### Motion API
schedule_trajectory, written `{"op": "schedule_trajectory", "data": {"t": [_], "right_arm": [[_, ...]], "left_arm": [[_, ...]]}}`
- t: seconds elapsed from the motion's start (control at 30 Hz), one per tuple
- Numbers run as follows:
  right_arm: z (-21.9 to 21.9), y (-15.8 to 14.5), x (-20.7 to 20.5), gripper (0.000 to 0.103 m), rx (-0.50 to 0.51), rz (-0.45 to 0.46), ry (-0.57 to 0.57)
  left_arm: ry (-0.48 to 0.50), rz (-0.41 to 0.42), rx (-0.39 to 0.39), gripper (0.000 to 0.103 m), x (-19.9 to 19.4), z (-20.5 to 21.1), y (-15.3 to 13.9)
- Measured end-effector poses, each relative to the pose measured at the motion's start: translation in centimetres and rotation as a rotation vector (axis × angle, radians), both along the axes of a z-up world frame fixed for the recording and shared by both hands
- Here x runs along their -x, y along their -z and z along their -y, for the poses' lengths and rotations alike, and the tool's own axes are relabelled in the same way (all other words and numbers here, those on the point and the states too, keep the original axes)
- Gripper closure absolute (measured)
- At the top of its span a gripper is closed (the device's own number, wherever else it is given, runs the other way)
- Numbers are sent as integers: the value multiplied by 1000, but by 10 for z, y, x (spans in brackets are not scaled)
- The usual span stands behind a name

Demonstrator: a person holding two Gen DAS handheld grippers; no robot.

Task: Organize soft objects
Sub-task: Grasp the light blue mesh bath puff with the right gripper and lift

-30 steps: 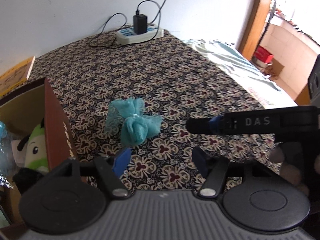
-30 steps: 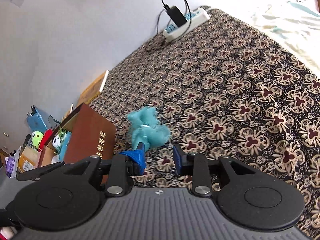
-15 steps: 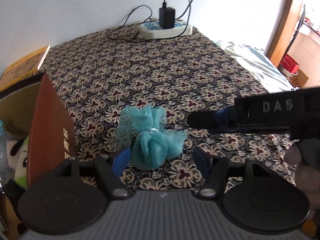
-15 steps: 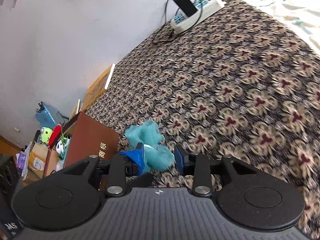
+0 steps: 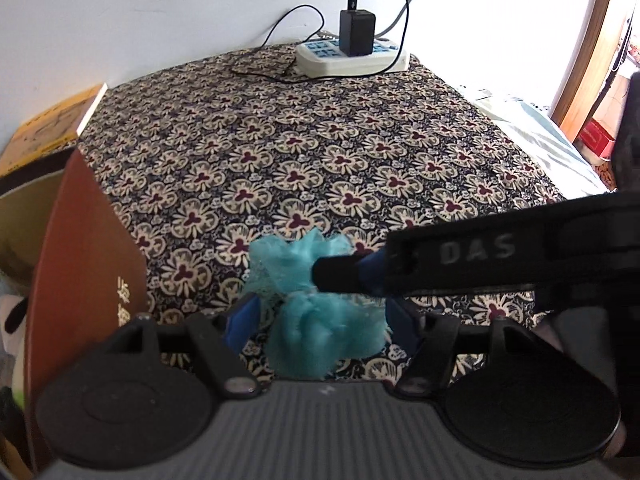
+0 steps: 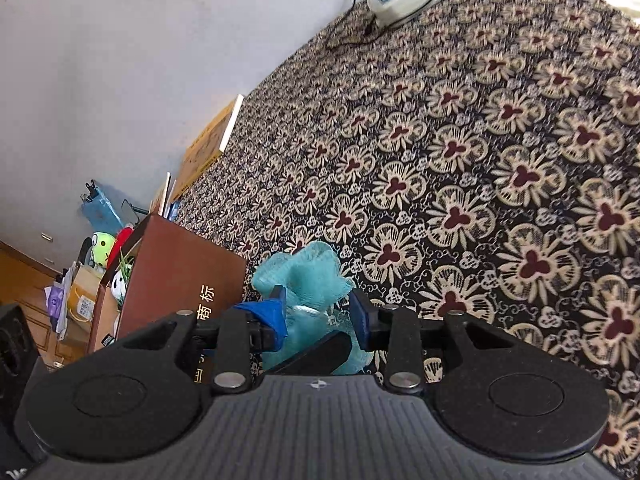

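A teal mesh pouch lies on the flower-patterned bedspread, close to the brown box. My left gripper stands low over the pouch. Its blue pads flank the pouch's lower bulge and the jaws are closing, with a gap still showing at the left pad. My right gripper comes in from the right. The pouch sits between its blue pads at the gathered neck, not visibly squeezed. One black right finger crosses over the pouch top in the left wrist view.
A brown cardboard box stands just left of the pouch, with plush toys such as a green one behind its flap. A power strip with a charger and cables lies by the far wall. A yellow book rests at the bedspread's left edge.
Both grippers have come forward and down to the pouch, which now sits between both pairs of pads. The right jaws stand a little wider than a second ago.
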State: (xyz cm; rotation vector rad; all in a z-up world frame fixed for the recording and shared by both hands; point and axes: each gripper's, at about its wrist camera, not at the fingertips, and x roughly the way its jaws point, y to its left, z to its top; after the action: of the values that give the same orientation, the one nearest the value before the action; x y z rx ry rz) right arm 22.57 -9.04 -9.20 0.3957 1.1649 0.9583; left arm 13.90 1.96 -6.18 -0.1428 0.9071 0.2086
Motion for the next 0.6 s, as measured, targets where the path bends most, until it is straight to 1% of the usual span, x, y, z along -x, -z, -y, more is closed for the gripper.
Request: {"op": "schedule_trajectory", "data": {"t": [0.07, 0.13, 0.23, 0.37, 0.47, 0.6], "right_arm": [[-6, 5, -1, 83, 4, -23, -10], [-8, 10, -1, 83, 1, -37, -17], [-8, 11, -1, 84, -15, -32, -35], [-3, 10, -3, 86, -23, -33, -54], [8, 6, 0, 86, -28, -33, -53], [24, -5, 8, 86, -31, -22, -46]], "left_arm": [[11, -9, 26, 48, -3, -1, 3], [8, -11, 26, 49, -4, -2, 5], [10, -2, 52, 52, -3, -5, 4], [25, 11, 80, 60, 1, -2, 2], [43, 26, 95, 62, 7, 3, -3], [90, 62, 95, 62, 20, 14, -14]]}}
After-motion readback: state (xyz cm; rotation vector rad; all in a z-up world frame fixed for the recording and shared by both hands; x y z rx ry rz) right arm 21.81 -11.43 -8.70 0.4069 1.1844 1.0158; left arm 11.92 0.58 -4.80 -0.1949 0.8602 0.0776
